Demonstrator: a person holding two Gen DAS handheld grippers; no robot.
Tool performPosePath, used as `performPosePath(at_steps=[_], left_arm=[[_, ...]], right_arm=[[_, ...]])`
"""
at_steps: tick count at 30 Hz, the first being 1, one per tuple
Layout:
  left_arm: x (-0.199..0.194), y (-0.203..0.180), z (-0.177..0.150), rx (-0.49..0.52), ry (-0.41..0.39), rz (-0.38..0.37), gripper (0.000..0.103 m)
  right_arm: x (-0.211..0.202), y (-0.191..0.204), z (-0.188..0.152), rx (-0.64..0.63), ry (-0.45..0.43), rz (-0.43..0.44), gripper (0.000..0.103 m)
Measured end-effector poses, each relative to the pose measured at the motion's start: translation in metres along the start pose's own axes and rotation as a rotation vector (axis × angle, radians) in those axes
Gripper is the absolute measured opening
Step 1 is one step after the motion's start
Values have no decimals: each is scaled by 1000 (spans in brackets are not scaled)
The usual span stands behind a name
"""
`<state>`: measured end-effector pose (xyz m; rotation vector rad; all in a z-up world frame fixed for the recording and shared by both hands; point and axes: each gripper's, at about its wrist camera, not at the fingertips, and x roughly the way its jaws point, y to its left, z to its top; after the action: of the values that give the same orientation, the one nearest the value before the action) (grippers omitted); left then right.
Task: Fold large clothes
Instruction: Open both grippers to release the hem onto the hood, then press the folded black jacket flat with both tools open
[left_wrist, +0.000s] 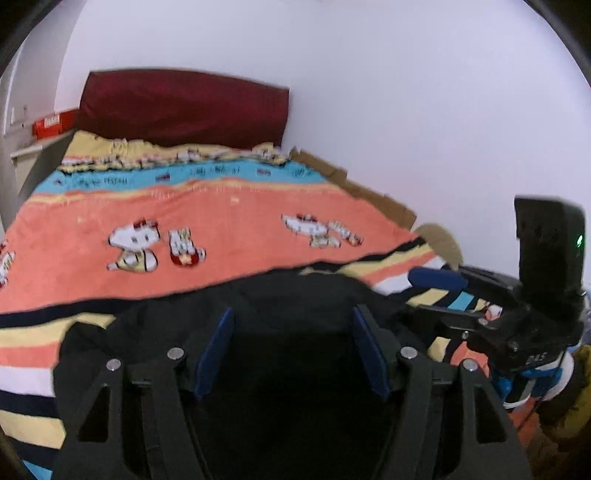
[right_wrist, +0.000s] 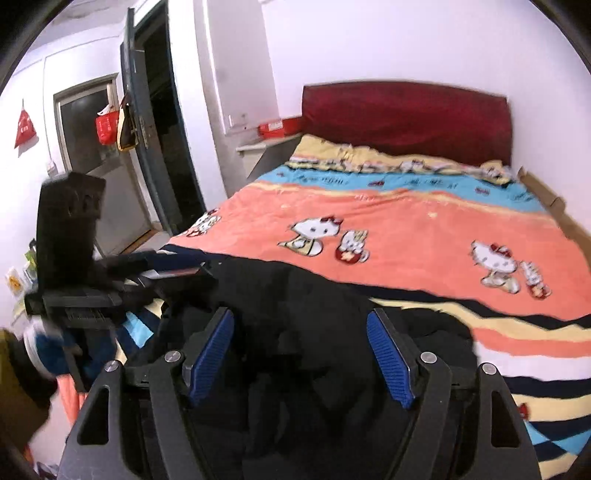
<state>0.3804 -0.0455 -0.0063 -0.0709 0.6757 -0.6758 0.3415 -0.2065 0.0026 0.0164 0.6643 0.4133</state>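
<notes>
step: regrasp | black garment (right_wrist: 295, 295): on bed (right_wrist: 406, 221), directly below both | left hand-held gripper (left_wrist: 291, 350): wide, empty | right hand-held gripper (right_wrist: 301, 354): wide, empty | nearer: neither

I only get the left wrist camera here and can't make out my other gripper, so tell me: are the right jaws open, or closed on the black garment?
Observer: The right gripper is open. Its blue pads stand well apart, and the black garment lies bunched beyond them without the pads seeming to press on it.
Operator: What's left of the bed? My view cuts off there.
Observer: A dark door stands open, with a red bag hanging by it.
Operator: Where does the garment end on the right?
Observer: Its edge stops on the striped band of the blanket, short of the cartoon cats.
</notes>
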Motion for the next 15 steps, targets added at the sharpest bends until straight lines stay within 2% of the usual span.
performPosePath(at_steps=[3,5,7,11,15], left_arm=[[21,0,-31,3,81,39,64],[33,2,-56,-5,122,40,64],[31,1,-78,-9,118,26,64],[21,-1,-109,-47,106,-39,64],[26,-8,-121,-10,120,-1,64]], right_arm=[[28,-5,-17,4,75,-8,74],[45,-8,-35,13,136,-15,74],[56,-12,-61,12,182,-13,74],[48,-11,-92,-1,207,4,75],[46,-11,-111,-7,239,-6,75]])
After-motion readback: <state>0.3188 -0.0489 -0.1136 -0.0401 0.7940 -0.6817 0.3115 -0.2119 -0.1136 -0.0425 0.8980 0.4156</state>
